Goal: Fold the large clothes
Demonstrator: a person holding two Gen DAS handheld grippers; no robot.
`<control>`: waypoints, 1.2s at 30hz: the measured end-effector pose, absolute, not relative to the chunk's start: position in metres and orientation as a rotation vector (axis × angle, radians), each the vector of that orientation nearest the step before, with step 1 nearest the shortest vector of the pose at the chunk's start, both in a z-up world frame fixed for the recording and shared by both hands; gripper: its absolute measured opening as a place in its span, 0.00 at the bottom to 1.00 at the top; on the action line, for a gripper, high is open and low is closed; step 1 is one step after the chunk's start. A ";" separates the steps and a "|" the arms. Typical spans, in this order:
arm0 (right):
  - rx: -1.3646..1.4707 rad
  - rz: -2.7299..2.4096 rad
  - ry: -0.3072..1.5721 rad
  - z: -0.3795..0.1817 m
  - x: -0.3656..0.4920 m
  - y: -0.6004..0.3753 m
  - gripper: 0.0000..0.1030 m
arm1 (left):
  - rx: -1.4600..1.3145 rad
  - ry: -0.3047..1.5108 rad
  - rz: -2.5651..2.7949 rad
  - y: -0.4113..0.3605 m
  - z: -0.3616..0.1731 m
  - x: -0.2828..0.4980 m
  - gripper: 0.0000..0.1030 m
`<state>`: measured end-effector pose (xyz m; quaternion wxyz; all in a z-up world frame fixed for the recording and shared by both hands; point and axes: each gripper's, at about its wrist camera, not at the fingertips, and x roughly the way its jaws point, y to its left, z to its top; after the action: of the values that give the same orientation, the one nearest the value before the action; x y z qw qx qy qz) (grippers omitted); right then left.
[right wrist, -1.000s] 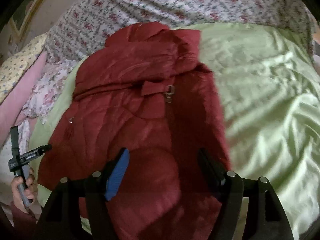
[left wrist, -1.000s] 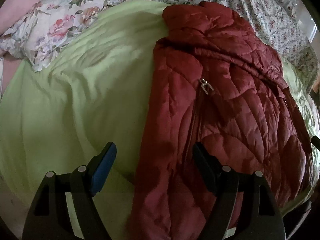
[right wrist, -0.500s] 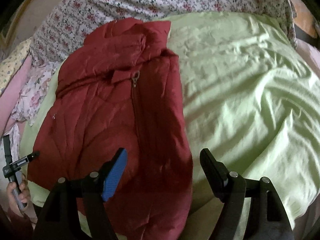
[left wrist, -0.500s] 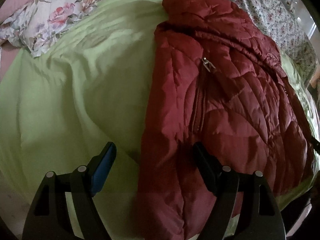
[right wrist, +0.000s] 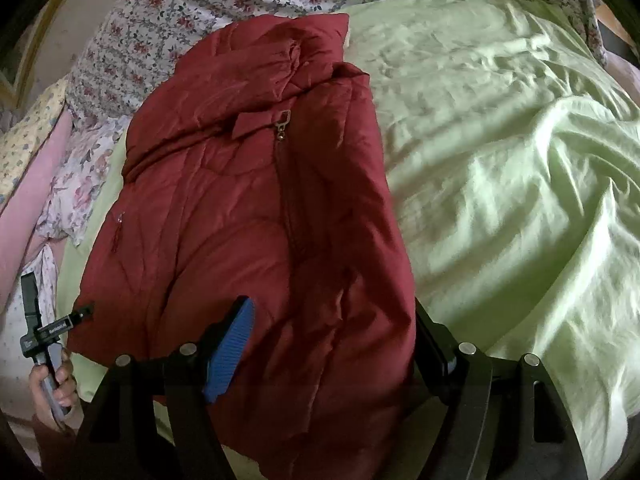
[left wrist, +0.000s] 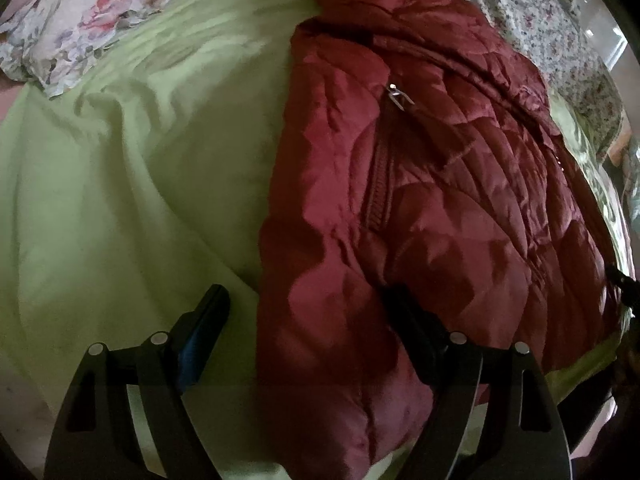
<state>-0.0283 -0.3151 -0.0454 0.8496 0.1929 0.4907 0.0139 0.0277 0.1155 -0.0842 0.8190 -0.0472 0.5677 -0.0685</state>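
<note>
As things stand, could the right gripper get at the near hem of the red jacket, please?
Probably yes: the right gripper hangs open right over the red jacket, its hem between the fingers, and nothing lies on top of it.

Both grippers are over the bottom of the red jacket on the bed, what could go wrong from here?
1. The puffy, slick red quilted jacket may slip from either open gripper: left gripper, right gripper.
2. Each gripper straddles a side edge, so a finger might pinch the wrinkled light green bedsheet too.
3. Uneven lifts could skew the fold.
</note>
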 end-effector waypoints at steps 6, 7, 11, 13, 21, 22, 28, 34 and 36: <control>0.358 0.057 1.047 -0.044 -0.028 -0.304 0.74 | -0.102 1.229 -0.188 0.110 -0.091 0.021 0.80; 0.348 0.063 1.046 -0.044 -0.029 -0.301 0.74 | -0.098 1.228 -0.194 0.110 -0.091 0.020 0.80; 0.321 0.073 1.046 -0.044 -0.029 -0.294 0.72 | -0.072 1.222 -0.217 0.105 -0.089 0.017 0.80; 0.311 0.075 1.046 -0.044 -0.029 -0.292 0.68 | -0.073 1.219 -0.235 0.104 -0.089 0.015 0.75; 0.274 0.076 1.026 -0.040 -0.034 -0.288 0.27 | -0.012 1.159 -0.288 0.095 -0.072 0.002 0.22; 0.265 0.077 1.024 -0.039 -0.035 -0.287 0.26 | -0.003 1.150 -0.289 0.094 -0.069 0.001 0.21; 0.255 0.091 1.008 -0.033 -0.043 -0.283 0.23 | 0.016 1.124 -0.287 0.094 -0.060 -0.005 0.18; 0.256 0.133 0.981 -0.018 -0.056 -0.281 0.22 | -0.030 1.104 -0.300 0.105 -0.041 -0.010 0.16; 0.262 0.154 0.962 -0.010 -0.062 -0.279 0.21 | -0.046 1.081 -0.306 0.108 -0.029 -0.012 0.16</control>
<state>-0.0621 -0.2791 -0.0101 0.8755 0.1254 0.4607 0.0740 -0.0121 0.1085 -0.0291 0.8461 -0.0219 0.5125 -0.1450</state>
